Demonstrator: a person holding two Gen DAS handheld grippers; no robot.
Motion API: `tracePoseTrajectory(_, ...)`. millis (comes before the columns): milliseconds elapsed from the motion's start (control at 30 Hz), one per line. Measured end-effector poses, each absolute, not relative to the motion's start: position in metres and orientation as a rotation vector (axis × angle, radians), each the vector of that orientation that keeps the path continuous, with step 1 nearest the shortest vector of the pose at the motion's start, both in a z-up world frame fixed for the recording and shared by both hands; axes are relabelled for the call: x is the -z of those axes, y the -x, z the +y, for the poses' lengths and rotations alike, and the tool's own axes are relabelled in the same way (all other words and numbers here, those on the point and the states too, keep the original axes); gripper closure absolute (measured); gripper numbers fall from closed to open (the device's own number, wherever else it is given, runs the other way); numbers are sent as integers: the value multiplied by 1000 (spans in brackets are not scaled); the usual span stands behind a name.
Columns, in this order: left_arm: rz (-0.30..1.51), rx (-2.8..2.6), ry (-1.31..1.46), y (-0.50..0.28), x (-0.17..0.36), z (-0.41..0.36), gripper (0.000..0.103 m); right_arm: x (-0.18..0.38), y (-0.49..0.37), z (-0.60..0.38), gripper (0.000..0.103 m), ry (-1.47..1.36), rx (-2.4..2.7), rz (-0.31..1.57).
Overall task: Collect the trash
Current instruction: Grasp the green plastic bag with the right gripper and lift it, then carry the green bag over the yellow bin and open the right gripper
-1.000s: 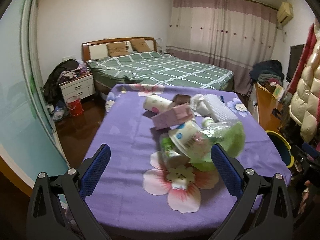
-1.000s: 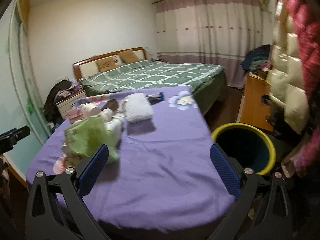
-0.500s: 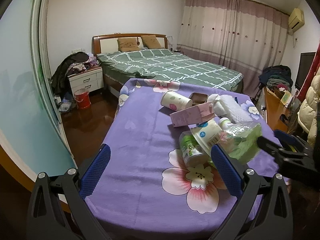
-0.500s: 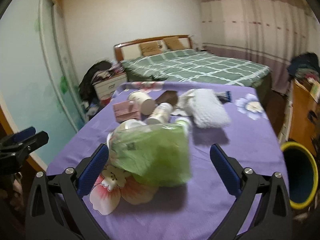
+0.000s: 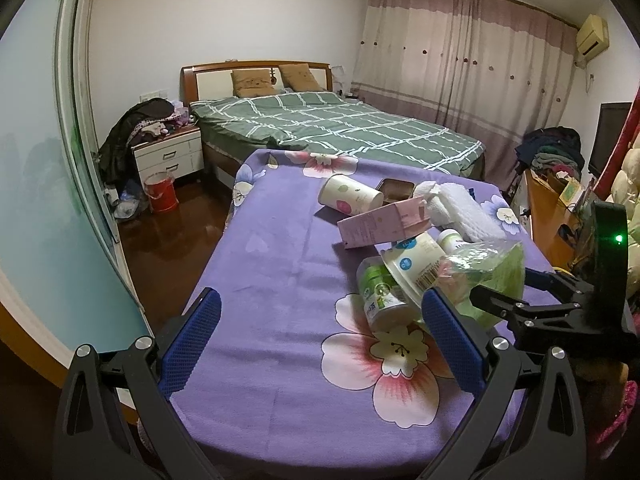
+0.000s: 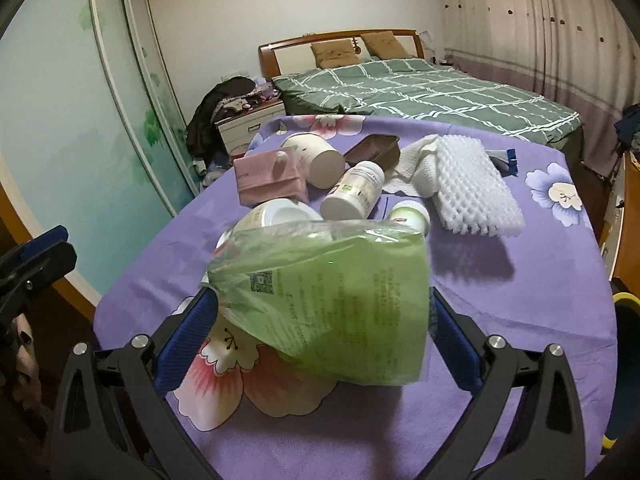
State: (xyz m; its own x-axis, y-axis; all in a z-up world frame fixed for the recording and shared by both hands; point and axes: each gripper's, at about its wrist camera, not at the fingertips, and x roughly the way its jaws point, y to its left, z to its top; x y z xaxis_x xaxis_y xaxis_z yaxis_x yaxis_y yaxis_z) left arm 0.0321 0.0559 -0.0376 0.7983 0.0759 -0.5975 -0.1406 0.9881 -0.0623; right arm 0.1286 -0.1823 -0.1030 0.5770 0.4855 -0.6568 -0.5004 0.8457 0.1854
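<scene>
A pile of trash lies on the purple flowered table (image 5: 280, 264): a green plastic bag (image 6: 332, 300), a pink carton (image 6: 268, 178), white bottles (image 6: 354, 196), a paper cup (image 5: 350, 199), a brown tray (image 6: 374, 152) and white foam netting (image 6: 468, 188). My right gripper (image 6: 324, 340) is open, its blue pads on either side of the green bag; it also shows in the left wrist view (image 5: 520, 300). My left gripper (image 5: 320, 344) is open and empty above the table's near left part, with the bag (image 5: 488, 276) to its right.
A yellow-rimmed bin (image 6: 626, 304) stands off the table's right edge. A green plaid bed (image 5: 340, 128) lies beyond the table, with a nightstand (image 5: 168, 154) and red bucket (image 5: 160, 192) at the left. A glass sliding door (image 5: 40, 160) runs along the left.
My right gripper has swung left and closed in on the green bag, which now sits between its open fingers. My left gripper has drifted left, away from the pile.
</scene>
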Motion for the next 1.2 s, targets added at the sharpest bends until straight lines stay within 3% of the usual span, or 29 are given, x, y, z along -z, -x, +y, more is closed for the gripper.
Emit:
tracePoseTrajectory(33, 637, -116, 105, -32, 38, 55, 4, 105, -130, -182, 29, 25, -568, 766)
tracePoseTrajectory(100, 639, -115, 104, -33, 38, 54, 4, 106, -130, -186, 52, 18, -557, 775)
tracePoseTrajectory(267, 643, -107, 96, -34, 39, 49, 4, 106, -125, -200, 81, -17, -550, 776)
tracePoseTrajectory(400, 643, -100, 87, -35, 40, 43, 4, 100, -116, -214, 93, -52, -547, 749)
tracePoseTrajectory(567, 647, -86, 82, -35, 41, 37, 4, 90, -100, -234, 100, -84, -519, 702)
tracePoseTrajectory(1200, 698, 60, -10, -66, 59, -36, 4, 71, -81, -393, 101, -266, -191, 581)
